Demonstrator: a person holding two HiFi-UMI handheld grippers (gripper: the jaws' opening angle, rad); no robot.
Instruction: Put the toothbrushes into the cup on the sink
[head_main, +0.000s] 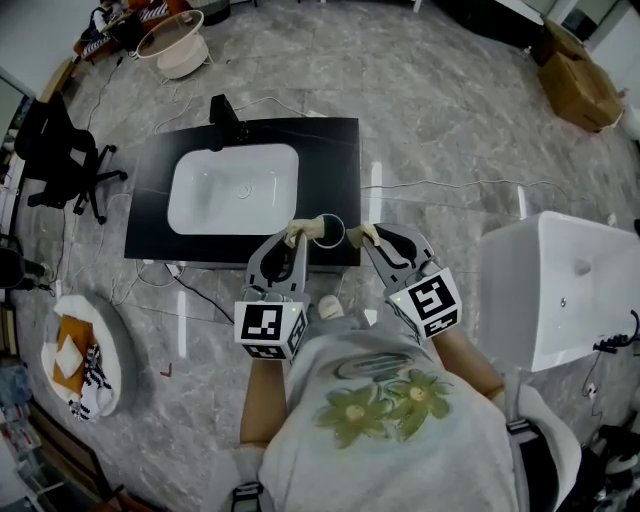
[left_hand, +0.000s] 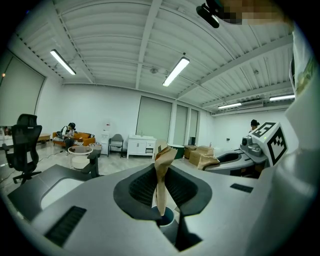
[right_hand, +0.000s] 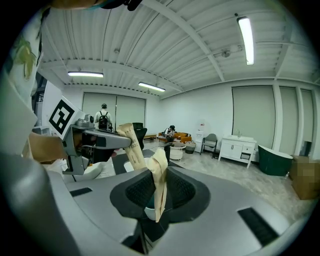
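Left claw (head_main: 297, 240) is clamped on a paper-wrapped toothbrush (left_hand: 162, 175), and right claw (head_main: 370, 238) grips a second wrapped toothbrush (right_hand: 159, 182). Both hover at the front right edge of the black bench (head_main: 330, 160), either side of the cup (head_main: 334, 229), which stands just right of the white basin (head_main: 232, 188). Open marble floor (head_main: 440, 100) surrounds the bench. A cable (head_main: 450, 184) trails beyond it, and a white tub (head_main: 560, 290) sits well to the right.

We hold the left gripper (head_main: 296, 240) and the right gripper (head_main: 368, 238) over the near edge of the black table (head_main: 330, 160). Each set of fingers is clamped on a paper-wrapped toothbrush: the left toothbrush (head_main: 312, 226) and the right toothbrush (head_main: 357, 235). The cup (head_main: 334, 220) stands between the two sets of fingers, level with their tips. The white basin (head_main: 233, 188) lies beyond the left fingers.
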